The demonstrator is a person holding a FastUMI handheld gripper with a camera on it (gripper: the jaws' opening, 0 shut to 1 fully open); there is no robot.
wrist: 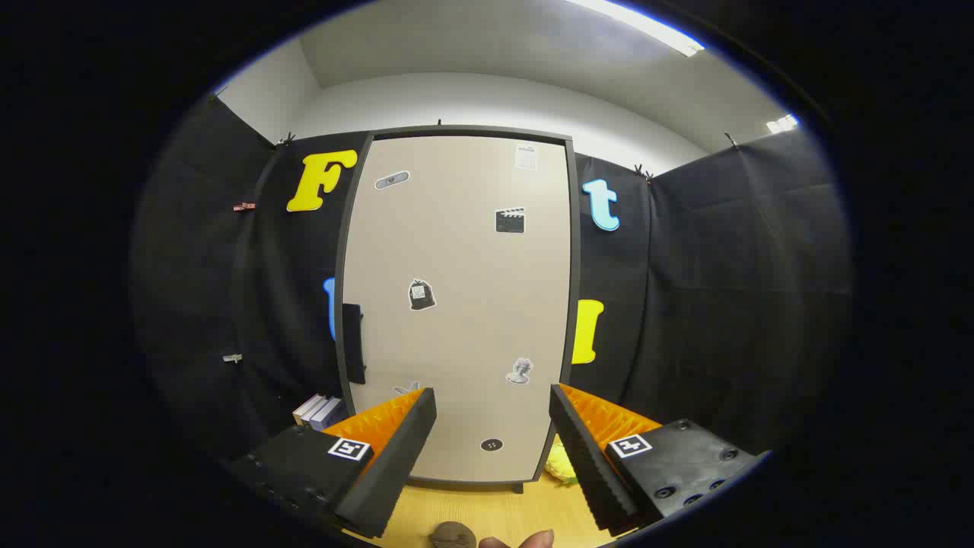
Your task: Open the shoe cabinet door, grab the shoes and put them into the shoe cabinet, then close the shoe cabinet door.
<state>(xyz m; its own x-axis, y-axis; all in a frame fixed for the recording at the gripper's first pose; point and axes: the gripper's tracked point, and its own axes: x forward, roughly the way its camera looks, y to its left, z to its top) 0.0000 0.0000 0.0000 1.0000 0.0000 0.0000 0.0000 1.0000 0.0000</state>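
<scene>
1. The shoe cabinet point(456, 304) stands upright against the black cloth wall, straight ahead of the gripper point(493, 403); its beige door point(464, 251) sits flush in the dark frame — shut.
2. A dark handle point(352, 342) runs along the door's left edge, about halfway up the cabinet.
3. Several small stickers point(422, 294) dot the door face (one near the top left, a clapperboard shape toward the upper right, others lower down).
4. The gripper's two fingers point(396, 449) are spread wide apart with nothing between them; the lower part of the cabinet door shows in the gap, and the fingertips are short of the cabinet, not touching it.
5. Just left of the cabinet's foot, a few books point(318, 409) rest low by the cloth wall, partly hidden behind the left finger.
6. At the cabinet's lower right corner something yellow point(561, 463) lies on the wooden floor point(487, 510) — mostly hidden by the right finger, so what it is cannot be told.
7. Nearer than the cabinet, at the floor's close edge, sit a dark rounded shape point(452, 535) and what looks like a fingertip point(536, 540).
</scene>
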